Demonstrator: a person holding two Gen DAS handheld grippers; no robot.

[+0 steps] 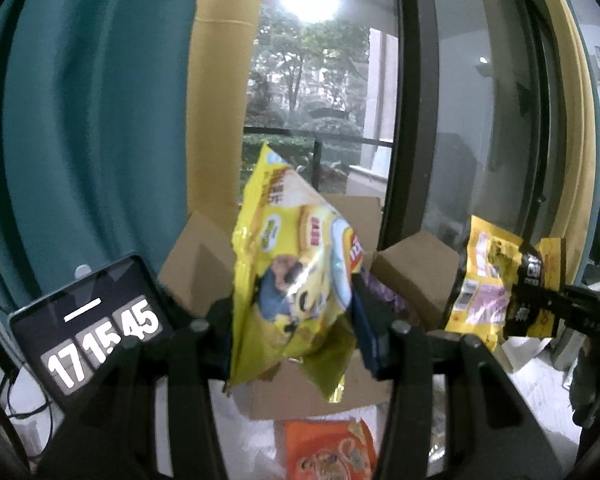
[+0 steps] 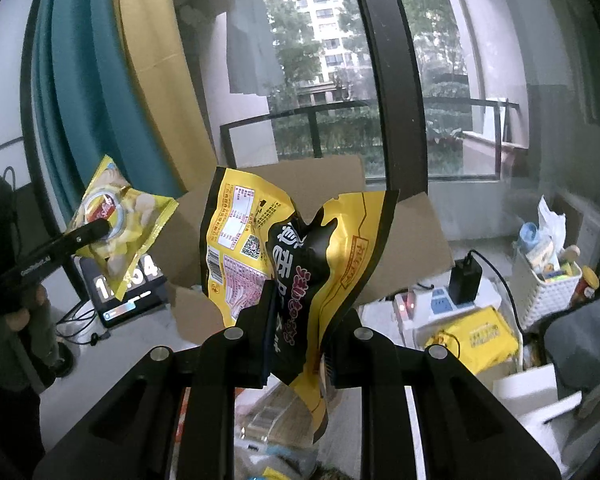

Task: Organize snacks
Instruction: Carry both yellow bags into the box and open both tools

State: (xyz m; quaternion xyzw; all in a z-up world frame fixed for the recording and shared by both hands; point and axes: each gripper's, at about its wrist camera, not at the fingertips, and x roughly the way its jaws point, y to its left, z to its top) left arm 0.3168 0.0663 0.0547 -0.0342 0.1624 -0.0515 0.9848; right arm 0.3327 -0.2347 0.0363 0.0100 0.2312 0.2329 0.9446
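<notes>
The left gripper (image 1: 296, 320) is clamped on a yellow chip bag (image 1: 292, 268), which stands tilted up between its fingers, held in the air in front of an open cardboard box (image 1: 204, 256). The right gripper (image 2: 300, 344) pinches a crumpled yellow-and-black snack bag (image 2: 300, 256), also raised before the box. Below the left gripper lies an orange packet (image 1: 328, 452). A tablet (image 1: 88, 328) showing a clock stands left of the box.
</notes>
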